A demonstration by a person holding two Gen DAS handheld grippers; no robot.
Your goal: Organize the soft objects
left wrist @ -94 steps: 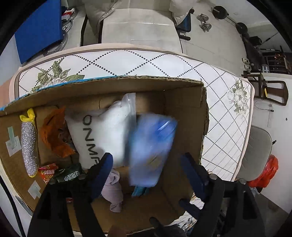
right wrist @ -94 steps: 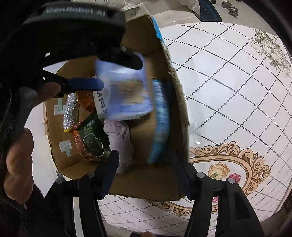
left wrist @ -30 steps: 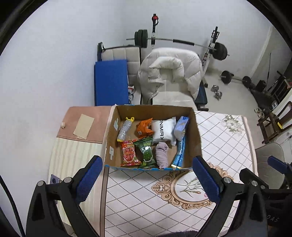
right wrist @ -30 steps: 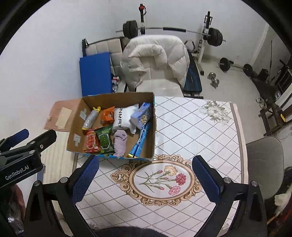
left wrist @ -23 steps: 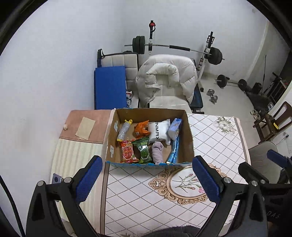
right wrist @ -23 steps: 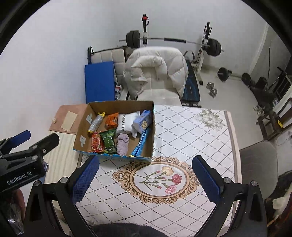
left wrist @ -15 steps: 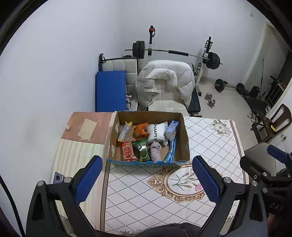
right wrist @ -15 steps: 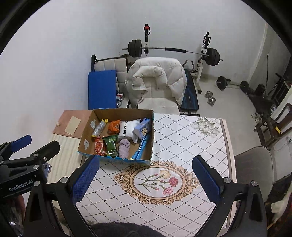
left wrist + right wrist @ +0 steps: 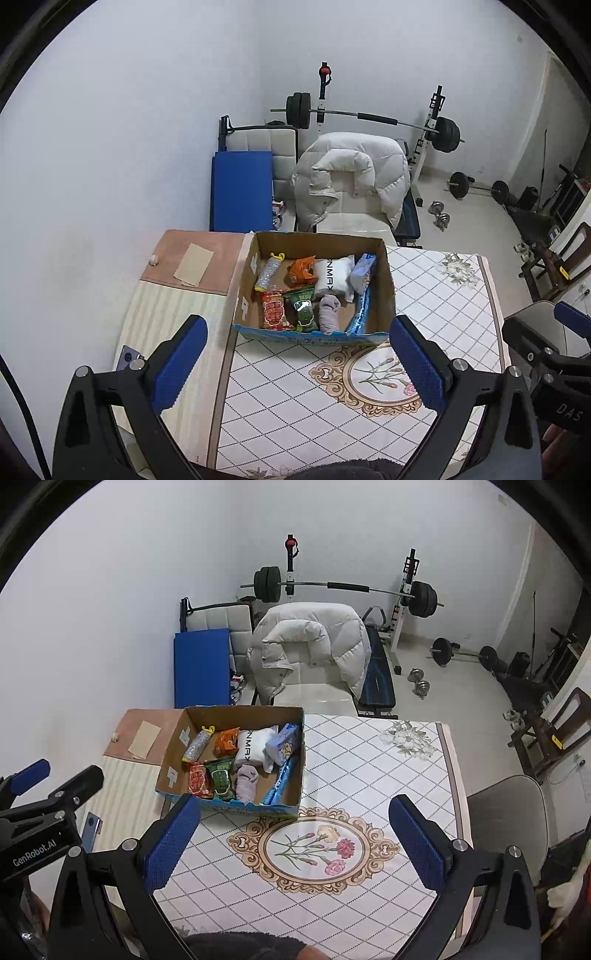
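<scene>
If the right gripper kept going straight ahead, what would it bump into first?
Most likely the table. The right gripper is open and empty, high above it, with the flower picture between its fingers. The box sits ahead and to the left. Depth is hard to judge here.

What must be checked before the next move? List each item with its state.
1. Left gripper open, holding nothing: ok.
2. Right gripper open, holding nothing: ok.
3. Cardboard box resting on the table: ok.
4. White pack, grey cloth and blue pack inside the box: ok.
5. Soft items left outside the box: cannot tell.
</scene>
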